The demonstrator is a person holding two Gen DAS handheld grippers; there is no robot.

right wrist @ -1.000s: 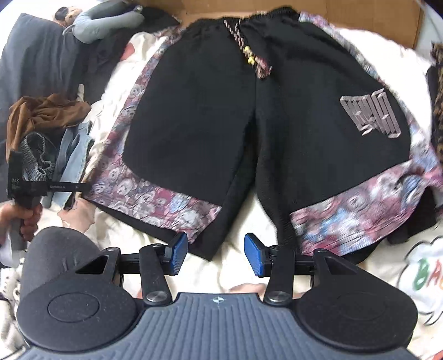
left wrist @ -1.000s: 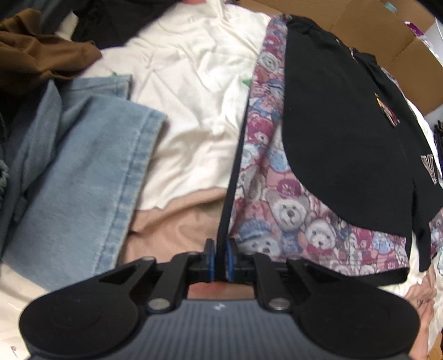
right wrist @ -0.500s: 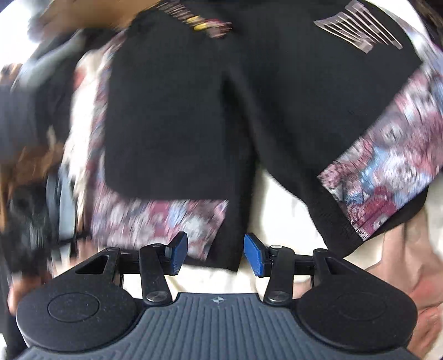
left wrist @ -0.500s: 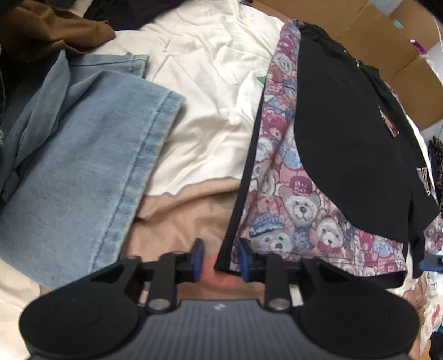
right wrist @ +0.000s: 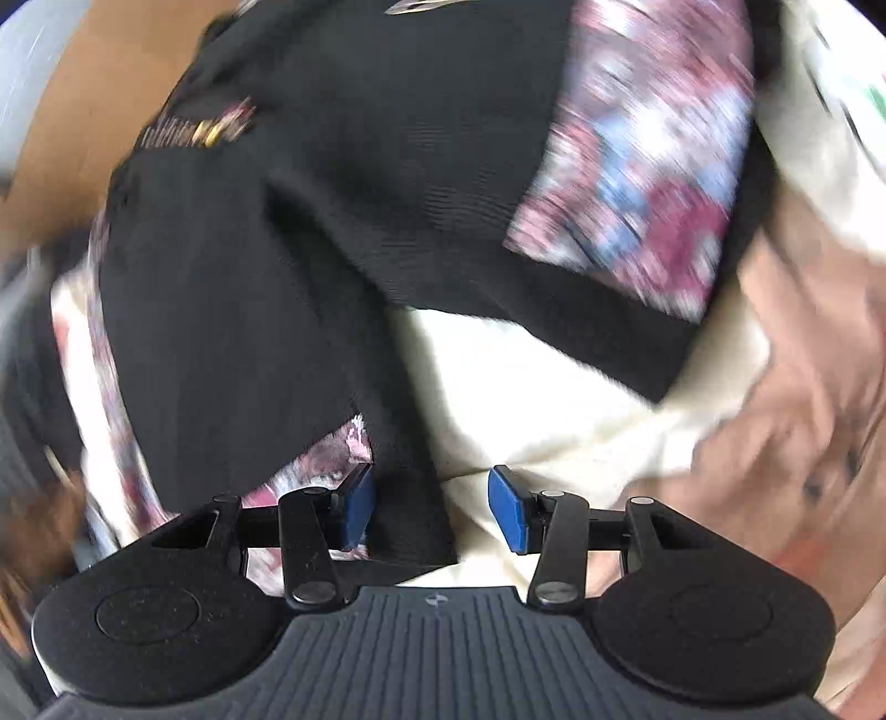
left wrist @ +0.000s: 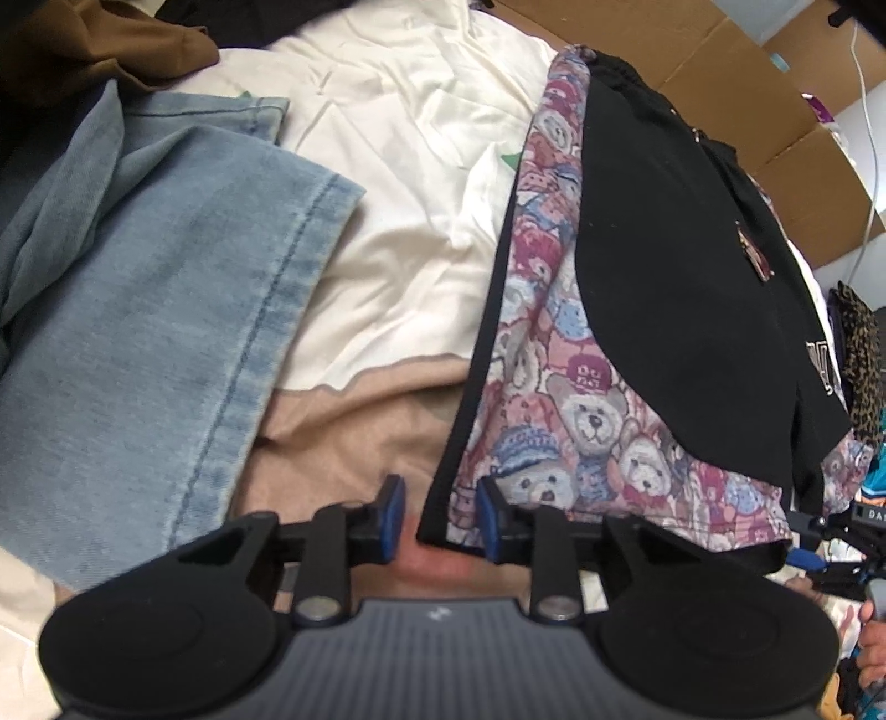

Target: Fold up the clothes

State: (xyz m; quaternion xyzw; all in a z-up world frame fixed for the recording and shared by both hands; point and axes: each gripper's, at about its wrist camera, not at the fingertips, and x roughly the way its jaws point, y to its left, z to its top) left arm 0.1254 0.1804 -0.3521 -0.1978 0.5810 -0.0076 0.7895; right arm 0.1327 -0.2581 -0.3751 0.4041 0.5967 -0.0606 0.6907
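Note:
Black shorts (left wrist: 664,266) with teddy-bear print panels lie spread flat on a cream sheet (left wrist: 410,221). My left gripper (left wrist: 440,515) points down at the outer bottom corner of one leg. Its jaws stand slightly apart, with the black hem corner lying between them, and the pads do not press on it. In the blurred right wrist view the shorts (right wrist: 332,221) fill the upper frame. My right gripper (right wrist: 432,512) is open low over the inner hem of the same leg, with black fabric beside its left pad. Its tip also shows at the right edge of the left wrist view.
Light blue jeans (left wrist: 138,332) lie left of the shorts, over a beige cloth (left wrist: 360,432). A brown garment (left wrist: 111,39) sits at the far left and a leopard-print piece (left wrist: 864,343) at the right. Cardboard (left wrist: 720,83) stands behind the shorts.
My left gripper was shut on the shorts' hem corner and has let it go, its jaws now slightly apart. My right gripper has dropped toward the inner hem and rolled, still open.

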